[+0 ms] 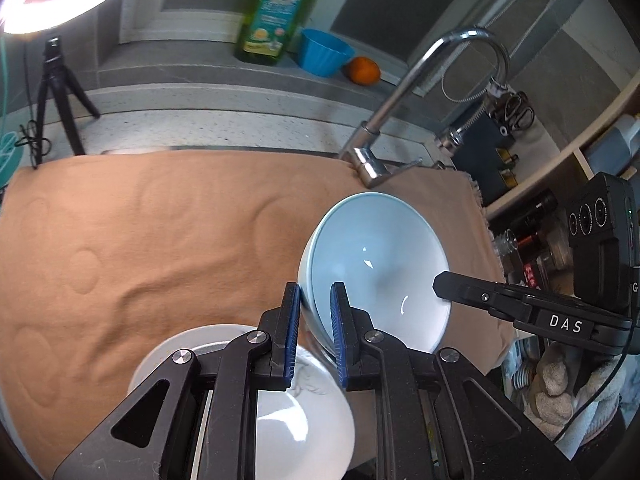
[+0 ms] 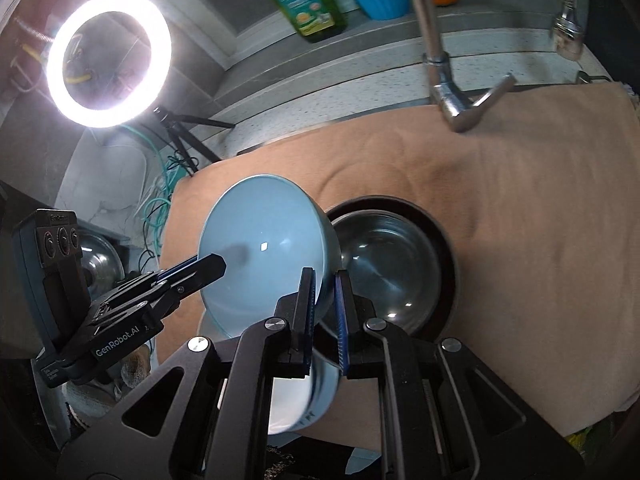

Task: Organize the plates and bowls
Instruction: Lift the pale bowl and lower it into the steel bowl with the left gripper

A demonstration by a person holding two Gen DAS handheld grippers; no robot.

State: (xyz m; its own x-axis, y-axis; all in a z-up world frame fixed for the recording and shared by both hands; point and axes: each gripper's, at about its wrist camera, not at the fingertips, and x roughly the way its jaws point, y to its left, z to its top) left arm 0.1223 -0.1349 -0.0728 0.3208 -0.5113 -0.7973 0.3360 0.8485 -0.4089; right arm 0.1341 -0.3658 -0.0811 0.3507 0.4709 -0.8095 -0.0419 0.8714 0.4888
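Both grippers hold one pale blue glazed ceramic bowl (image 1: 376,264) by opposite parts of its rim, tilted on edge above the tan cloth-covered bench (image 1: 140,240).

Left: the left gripper (image 1: 316,320) is clamped on the near rim of the bowl, one blue-padded finger inside the wall and one outside. Below it stands a white glazed bowl (image 1: 280,412), upright on the cloth and partly hidden by the gripper's frame.

Right: the right gripper (image 2: 325,308) is likewise clamped on the rim, at the side away from the left one; its black tip shows at the bowl's far edge in the left wrist view. Just beside the held bowl, in the right wrist view, lies a round steel bowl with a dark rim (image 2: 396,272), upright on the cloth.

Handling, as judged: the bowl is stiff, fairly heavy for a rim pinch, smooth-glazed and so slippery, and breakable if dropped or knocked. The rim is the only edge thin enough to pinch, and two opposed holds keep it from swinging.

Surroundings: a curved chrome tap (image 1: 404,96) overhangs the back of the bench, near the bowl's path. A ring light on a black tripod (image 2: 110,60) stands at the far left. On the ledge behind are a green bottle (image 1: 276,12), a small blue fluted cup (image 1: 324,52) and an orange (image 1: 363,71), all well apart from the work.
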